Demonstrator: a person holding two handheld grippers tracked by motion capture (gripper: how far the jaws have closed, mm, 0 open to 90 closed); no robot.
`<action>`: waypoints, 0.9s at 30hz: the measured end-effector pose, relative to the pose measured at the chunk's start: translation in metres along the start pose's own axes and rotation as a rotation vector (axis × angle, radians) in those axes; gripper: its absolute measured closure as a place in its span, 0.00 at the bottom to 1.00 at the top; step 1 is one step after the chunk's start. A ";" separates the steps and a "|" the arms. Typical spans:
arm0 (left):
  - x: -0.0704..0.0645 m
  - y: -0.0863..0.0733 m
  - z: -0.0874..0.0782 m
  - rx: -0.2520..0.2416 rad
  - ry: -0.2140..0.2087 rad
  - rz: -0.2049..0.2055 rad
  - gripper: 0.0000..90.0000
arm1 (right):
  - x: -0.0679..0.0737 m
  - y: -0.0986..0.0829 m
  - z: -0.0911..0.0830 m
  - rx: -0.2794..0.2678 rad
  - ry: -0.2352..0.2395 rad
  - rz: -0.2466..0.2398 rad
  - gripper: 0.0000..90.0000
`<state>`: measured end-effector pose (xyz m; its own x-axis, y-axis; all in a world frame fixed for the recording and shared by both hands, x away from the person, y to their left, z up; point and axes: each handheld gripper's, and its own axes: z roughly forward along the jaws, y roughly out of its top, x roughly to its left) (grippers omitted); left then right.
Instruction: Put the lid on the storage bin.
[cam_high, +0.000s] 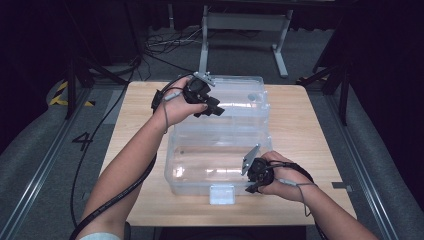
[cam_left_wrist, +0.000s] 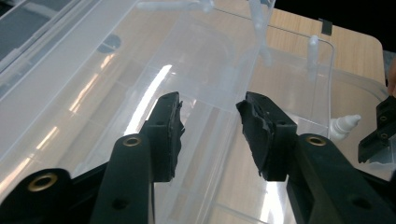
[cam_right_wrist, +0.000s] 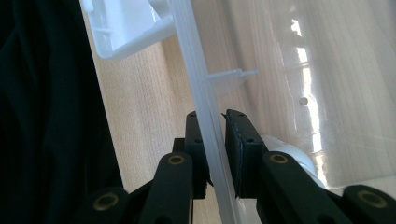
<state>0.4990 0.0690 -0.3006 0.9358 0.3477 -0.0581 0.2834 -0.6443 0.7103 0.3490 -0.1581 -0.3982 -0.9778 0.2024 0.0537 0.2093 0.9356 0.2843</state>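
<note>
On the desk (cam_high: 300, 130), your right hand-held gripper (cam_right_wrist: 212, 116) pinches the clear box's (cam_high: 200, 165) front rim; your left hand-held gripper (cam_left_wrist: 210, 112) hovers open above its lid (cam_high: 240, 97).

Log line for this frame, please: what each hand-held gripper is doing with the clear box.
scene: clear plastic box open on wooden table | left hand-held gripper: open, over hinged lid | right hand-held gripper: shut on box's front rim

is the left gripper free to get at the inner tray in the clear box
Probably yes: the left gripper hangs open right above the inner tray, nothing between. The right gripper clamps the clear box rim, off to the side.
</note>
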 end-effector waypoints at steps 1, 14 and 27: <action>0.000 0.001 0.001 0.008 -0.006 0.001 0.66 | 0.000 0.000 0.000 -0.001 0.001 -0.001 0.89; -0.004 0.006 0.011 0.052 -0.045 0.012 0.81 | 0.000 0.000 0.000 -0.001 -0.001 0.003 0.89; -0.010 0.009 0.010 0.073 -0.055 0.038 0.94 | 0.001 0.000 0.000 0.003 -0.004 0.003 0.89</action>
<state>0.4945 0.0534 -0.3005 0.9559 0.2849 -0.0720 0.2597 -0.7048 0.6601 0.3484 -0.1576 -0.3984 -0.9771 0.2067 0.0510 0.2126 0.9357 0.2814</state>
